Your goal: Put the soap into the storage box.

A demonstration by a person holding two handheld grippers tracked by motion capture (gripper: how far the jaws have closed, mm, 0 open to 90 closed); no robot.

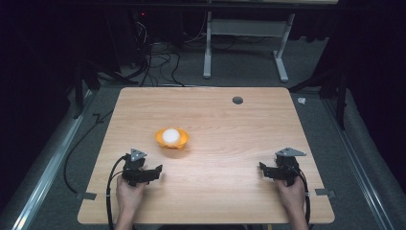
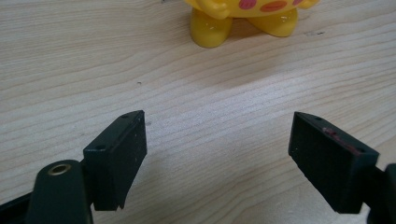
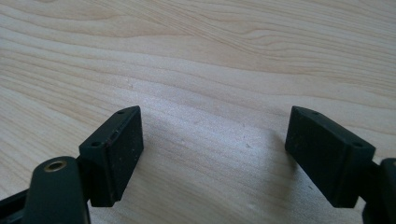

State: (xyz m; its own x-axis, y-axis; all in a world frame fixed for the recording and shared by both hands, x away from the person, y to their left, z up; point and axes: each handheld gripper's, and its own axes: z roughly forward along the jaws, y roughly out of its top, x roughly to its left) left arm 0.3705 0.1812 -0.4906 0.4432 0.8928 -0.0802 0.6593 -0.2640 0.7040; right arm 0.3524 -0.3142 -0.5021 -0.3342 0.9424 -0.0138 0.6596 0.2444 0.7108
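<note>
Yellow toy (image 1: pixel 172 138) stands on table (image 1: pixel 230 129), near left gripper (image 1: pixel 154 173). Right gripper (image 1: pixel 265 170) well apart. Both grippers' jaws spread wide, holding nothing.

yellow-orange toy (image 1: pixel 172 138) with a white top, pink-red spots on its yellow body (image 2: pixel 243 18); pale wood-grain table (image 1: pixel 230 191); both grippers black.

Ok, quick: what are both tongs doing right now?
Left tongs: open, holding nothing, facing the yellow toy.
Right tongs: open, holding nothing, over bare table.
</note>
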